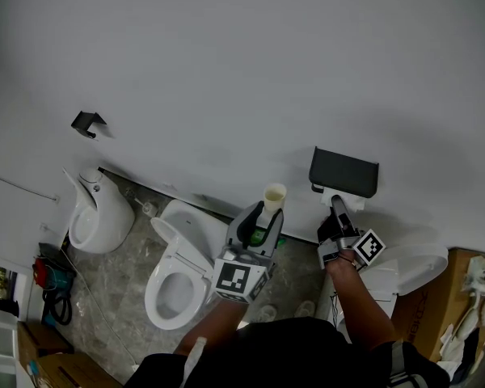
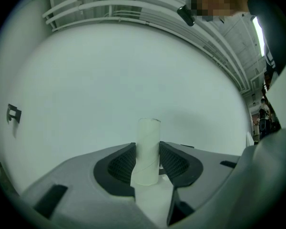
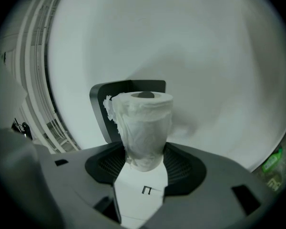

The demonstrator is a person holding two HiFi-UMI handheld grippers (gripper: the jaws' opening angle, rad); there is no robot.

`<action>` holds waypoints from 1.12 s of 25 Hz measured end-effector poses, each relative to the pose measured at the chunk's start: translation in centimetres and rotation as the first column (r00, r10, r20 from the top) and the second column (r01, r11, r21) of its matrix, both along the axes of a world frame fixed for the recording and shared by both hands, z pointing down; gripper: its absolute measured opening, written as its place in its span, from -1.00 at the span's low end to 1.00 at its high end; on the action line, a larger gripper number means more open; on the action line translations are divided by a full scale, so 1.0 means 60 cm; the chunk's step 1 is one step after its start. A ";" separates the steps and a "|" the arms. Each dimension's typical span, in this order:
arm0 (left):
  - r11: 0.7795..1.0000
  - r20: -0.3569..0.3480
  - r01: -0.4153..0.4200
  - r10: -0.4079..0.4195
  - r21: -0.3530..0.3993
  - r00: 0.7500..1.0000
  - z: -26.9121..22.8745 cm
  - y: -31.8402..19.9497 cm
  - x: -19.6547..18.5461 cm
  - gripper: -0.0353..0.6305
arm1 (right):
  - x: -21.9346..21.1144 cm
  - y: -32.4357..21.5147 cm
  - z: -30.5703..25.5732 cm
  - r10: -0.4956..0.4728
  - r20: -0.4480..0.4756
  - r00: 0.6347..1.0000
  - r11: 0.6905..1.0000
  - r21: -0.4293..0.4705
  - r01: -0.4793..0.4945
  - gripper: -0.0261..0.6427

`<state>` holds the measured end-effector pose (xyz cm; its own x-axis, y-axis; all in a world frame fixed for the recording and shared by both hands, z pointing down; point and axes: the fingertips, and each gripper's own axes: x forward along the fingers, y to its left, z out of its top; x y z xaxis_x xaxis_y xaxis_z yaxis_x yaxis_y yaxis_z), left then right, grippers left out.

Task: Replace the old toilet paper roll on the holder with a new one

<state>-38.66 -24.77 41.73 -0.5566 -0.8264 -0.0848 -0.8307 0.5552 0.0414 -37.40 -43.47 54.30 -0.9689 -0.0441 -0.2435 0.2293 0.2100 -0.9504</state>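
cardboard tube [image 2: 148, 137] upright — left tool [image 2: 147, 152] gripping

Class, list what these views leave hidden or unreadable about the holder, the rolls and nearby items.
Space under the black holder: its cover hides it in the head view; the new roll blocks it in the right gripper view.
Lower part of the cardboard tube: behind the left gripper in the head view.
Green item: blurred at the right gripper view's edge.

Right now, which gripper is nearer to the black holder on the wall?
Right. The right gripper, gripping the new roll, is just below the holder; the left gripper, gripping the empty tube, is farther off to the holder's left.
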 end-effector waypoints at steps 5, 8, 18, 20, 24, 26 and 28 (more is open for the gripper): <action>1.000 -0.009 0.028 -0.028 -0.007 1.000 0.010 0.025 -0.002 -0.43 | -0.011 0.014 0.008 -0.003 0.008 1.000 0.999 -0.034 0.003 -0.21; 0.999 -0.017 0.038 -0.039 -0.011 0.999 0.013 0.036 -0.006 -0.43 | -0.016 0.019 0.009 -0.001 0.005 1.000 1.000 -0.016 0.001 -0.20; 0.998 -0.025 0.030 -0.031 -0.046 0.999 0.017 0.038 -0.006 -0.43 | -0.004 0.032 0.004 0.007 -0.006 1.000 0.997 0.082 -0.006 0.04; 0.998 -0.028 0.027 -0.028 -0.056 0.999 0.019 0.037 -0.005 -0.43 | 0.006 0.039 0.000 0.001 -0.006 1.000 0.994 0.108 0.000 0.06; 0.998 -0.039 0.013 -0.015 -0.055 0.999 0.023 0.033 -0.001 -0.43 | 0.036 0.046 -0.005 0.013 -0.020 1.000 0.983 0.183 -0.010 0.07; 0.999 -0.040 -0.001 -0.001 -0.051 0.999 0.022 0.029 0.001 -0.43 | 0.052 0.050 -0.011 0.023 -0.050 0.998 0.957 0.290 -0.008 0.07; 0.999 -0.039 -0.014 0.013 -0.045 0.999 0.021 0.027 0.001 -0.43 | 0.070 0.055 -0.016 0.051 -0.095 0.994 0.892 0.451 -0.002 0.08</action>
